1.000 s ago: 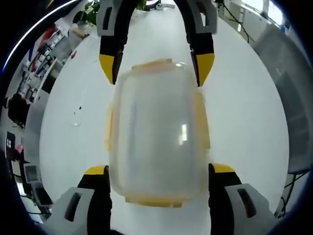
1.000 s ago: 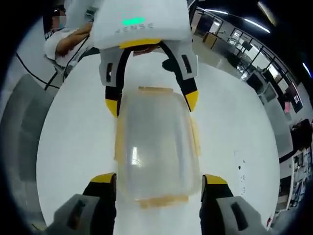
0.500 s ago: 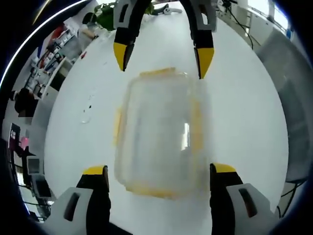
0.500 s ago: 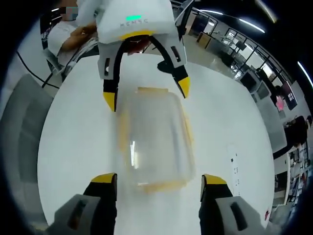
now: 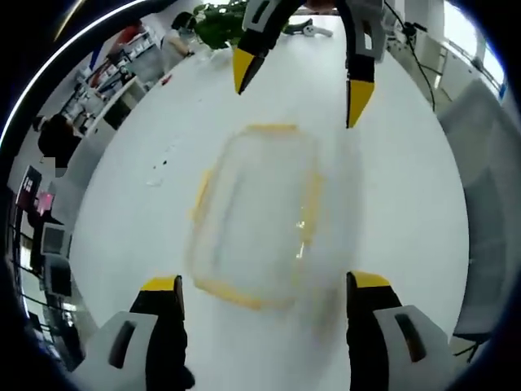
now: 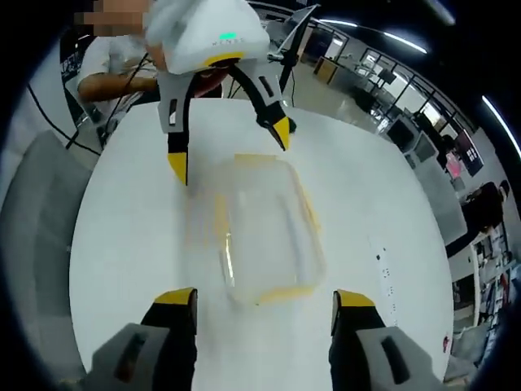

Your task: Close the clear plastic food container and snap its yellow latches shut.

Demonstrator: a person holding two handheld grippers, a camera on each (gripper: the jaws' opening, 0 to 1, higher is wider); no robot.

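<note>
In the left gripper view, at the far left, shelves and desks of an office (image 5: pixel 61 175) curve along the edge of a round white table (image 5: pixel 415 204). My left gripper (image 5: pixel 262 285) rises from the bottom of this view, its two yellow-tipped black jaws spread wide and holding nothing. Between and just beyond them, the clear plastic food container (image 5: pixel 259 218) rests on the table, blurred, with its yellow latches (image 5: pixel 232 291) showing as soft bands along the near and far edges and the sides; I cannot tell whether they are snapped down. Farther on, past the container and clear of it, my right gripper (image 5: pixel 297 81) points back at me, its jaws also far apart. A green plant (image 5: pixel 218 15) sits at the far rim of the table, to the left of that gripper.

In the right gripper view, a grey chair back (image 6: pixel 32 236) curves up the left side beside the table (image 6: pixel 122 244). A person in a white top (image 6: pixel 106 69) is seated at the far left, behind the table. My left gripper (image 6: pixel 228 147) comes in from the top with its white body and its jaws open, tips hovering near the container's far end without touching it. The container (image 6: pixel 260 232) lies in the middle of the table, its lid on. My right gripper (image 6: pixel 257 303) rises from the bottom, jaws wide and empty, the container just ahead of them. To the right, a few small dark specks (image 6: pixel 383 269) dot the table, and beyond them an office floor with desks (image 6: pixel 423 122) stretches away
</note>
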